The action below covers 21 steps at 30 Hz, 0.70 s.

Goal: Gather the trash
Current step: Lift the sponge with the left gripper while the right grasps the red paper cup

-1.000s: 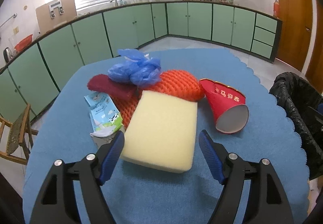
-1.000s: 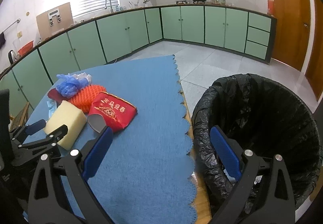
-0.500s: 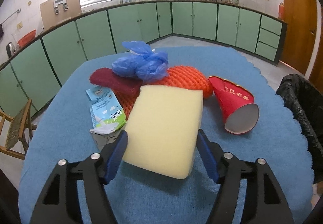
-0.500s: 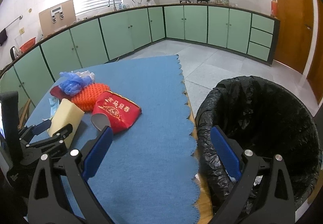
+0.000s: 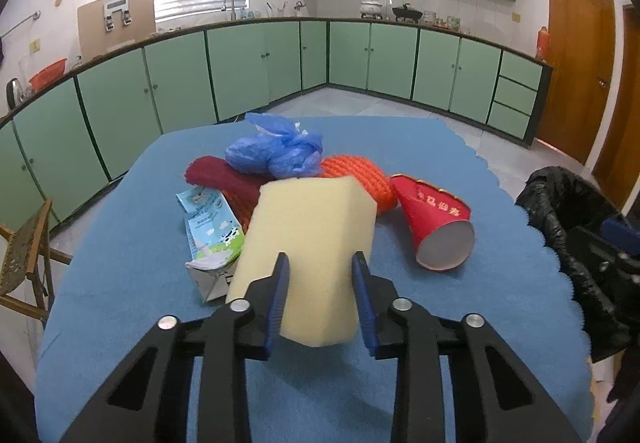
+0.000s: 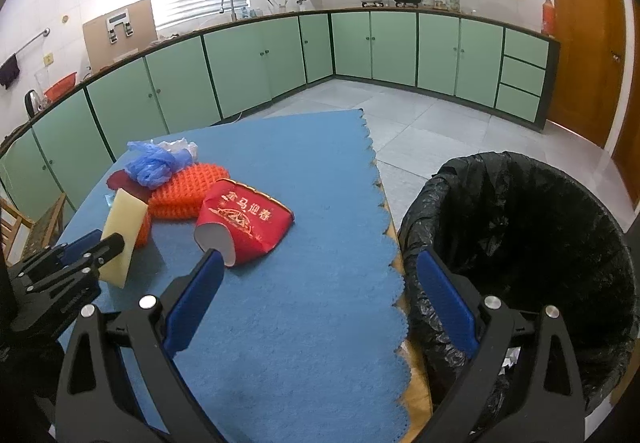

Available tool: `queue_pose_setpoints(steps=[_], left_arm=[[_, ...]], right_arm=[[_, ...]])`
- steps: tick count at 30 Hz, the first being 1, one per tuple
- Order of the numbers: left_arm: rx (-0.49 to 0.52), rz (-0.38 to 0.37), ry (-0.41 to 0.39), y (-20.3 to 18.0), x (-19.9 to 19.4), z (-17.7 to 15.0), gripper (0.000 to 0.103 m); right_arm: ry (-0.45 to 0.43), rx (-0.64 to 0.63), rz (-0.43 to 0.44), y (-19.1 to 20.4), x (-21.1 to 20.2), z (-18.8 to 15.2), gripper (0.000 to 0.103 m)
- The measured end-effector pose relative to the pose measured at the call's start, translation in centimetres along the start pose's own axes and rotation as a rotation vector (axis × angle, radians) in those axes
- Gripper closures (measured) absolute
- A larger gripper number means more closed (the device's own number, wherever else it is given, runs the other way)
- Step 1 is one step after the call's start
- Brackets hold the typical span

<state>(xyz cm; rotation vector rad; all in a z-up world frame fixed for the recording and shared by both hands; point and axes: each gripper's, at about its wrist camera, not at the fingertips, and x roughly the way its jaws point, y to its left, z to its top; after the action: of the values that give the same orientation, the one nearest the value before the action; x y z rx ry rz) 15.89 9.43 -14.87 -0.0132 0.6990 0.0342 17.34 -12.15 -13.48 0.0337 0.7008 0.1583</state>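
My left gripper [image 5: 320, 271] is shut on a pale yellow sponge [image 5: 312, 239] and holds it tilted up off the blue table mat [image 5: 120, 283]. The sponge also shows in the right wrist view [image 6: 122, 231], pinched by the left gripper [image 6: 108, 243]. Behind it lie a red paper cup [image 5: 436, 227] on its side, orange netting [image 5: 360, 179], a dark red cloth [image 5: 220, 175], a blue plastic bag [image 5: 276, 151] and a milk carton [image 5: 212, 231]. My right gripper [image 6: 320, 287] is open and empty, between the cup [image 6: 244, 223] and the black-lined bin [image 6: 520, 243].
The bin stands on the floor just off the table's right scalloped edge [image 6: 390, 243]; it also shows in the left wrist view [image 5: 572, 227]. A wooden chair [image 5: 24, 255] stands at the table's left. Green kitchen cabinets [image 5: 256, 67] run along the walls behind.
My left gripper has closed on the sponge, squeezed it narrower and lifted its front end off the mat. My right gripper has barely moved and stays open.
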Motion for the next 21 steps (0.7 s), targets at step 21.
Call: queue_pose_setpoints(steps=[21], left_arm=[[-0.012,0.079,-0.065,3.9,-1.2,1.1,0.076]], right_arm=[[0.041,-0.039,0.038,7.0,6.1,1.5,0.009]])
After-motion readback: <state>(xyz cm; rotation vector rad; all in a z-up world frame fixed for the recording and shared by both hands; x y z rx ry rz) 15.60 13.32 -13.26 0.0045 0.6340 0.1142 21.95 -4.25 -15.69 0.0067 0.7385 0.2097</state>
